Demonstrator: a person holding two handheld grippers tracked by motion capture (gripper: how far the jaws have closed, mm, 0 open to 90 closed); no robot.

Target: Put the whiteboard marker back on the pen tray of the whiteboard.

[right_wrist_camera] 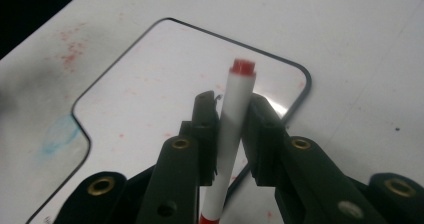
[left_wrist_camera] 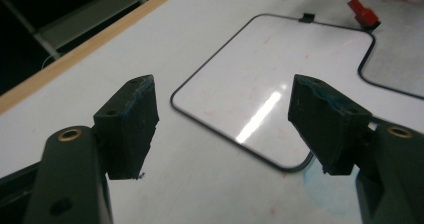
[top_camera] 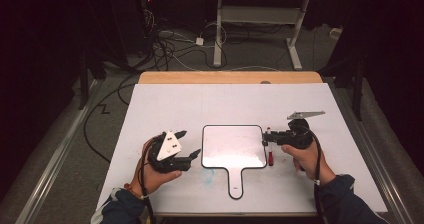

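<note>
A small whiteboard (top_camera: 234, 146) with a black rim and a short handle lies flat in the middle of the white table cover. My right gripper (top_camera: 265, 140) is at its right edge, shut on a white marker (top_camera: 270, 151) with a red cap. In the right gripper view the pads (right_wrist_camera: 206, 115) press on the marker's white barrel (right_wrist_camera: 235, 114), whose red end points away over the board (right_wrist_camera: 165, 99). My left gripper (top_camera: 190, 142) stands open just left of the board. Nothing is between its jaws (left_wrist_camera: 222, 116), which look across the whiteboard (left_wrist_camera: 270, 79) towards the marker (left_wrist_camera: 357, 6).
The white table cover (top_camera: 165, 104) spans the table, with a wooden edge (top_camera: 230, 77) at the far side. A faint blue smear (top_camera: 207, 176) marks the cover left of the board's handle. Cables and desk legs lie on the floor beyond.
</note>
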